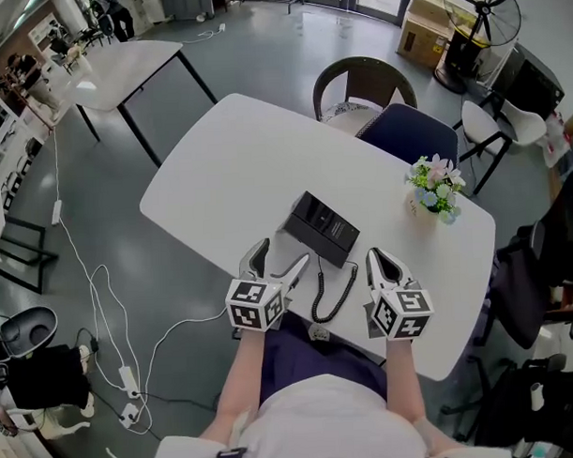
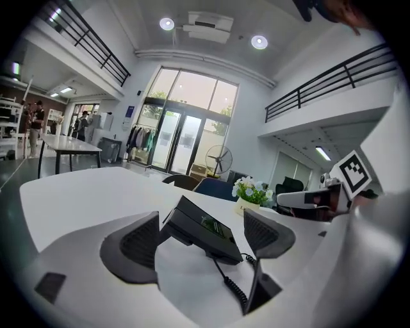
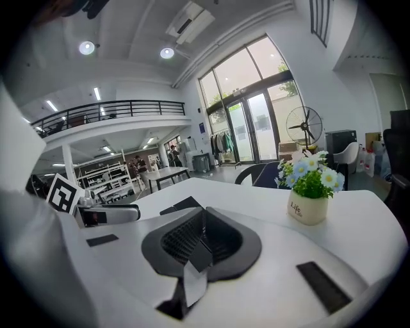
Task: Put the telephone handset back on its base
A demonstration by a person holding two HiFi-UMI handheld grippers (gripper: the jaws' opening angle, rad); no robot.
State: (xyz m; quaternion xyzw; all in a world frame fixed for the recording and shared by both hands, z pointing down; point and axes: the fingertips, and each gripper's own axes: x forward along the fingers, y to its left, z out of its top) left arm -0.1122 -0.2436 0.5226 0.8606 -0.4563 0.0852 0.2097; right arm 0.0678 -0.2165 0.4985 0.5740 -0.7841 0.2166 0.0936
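A black telephone [image 1: 322,229] lies on the white table [image 1: 228,169], its coiled cord [image 1: 334,292] running toward the near edge. No handset lies apart from the base; a long dark bar sits along its left side. My left gripper [image 1: 284,253] is open just short of the phone, which shows between and beyond the jaws as the telephone [image 2: 206,232] with its cord [image 2: 232,288]. My right gripper [image 1: 374,258] hovers to the right of the cord, shut with nothing in it; the right gripper [image 3: 204,224] has its pads pressed together.
A small pot of flowers [image 1: 433,192] stands at the table's right end, also seen as the pot [image 3: 309,205]. Two chairs [image 1: 361,85] [image 1: 410,134] are tucked in at the far side. Cables trail over the floor [image 1: 111,305] on the left.
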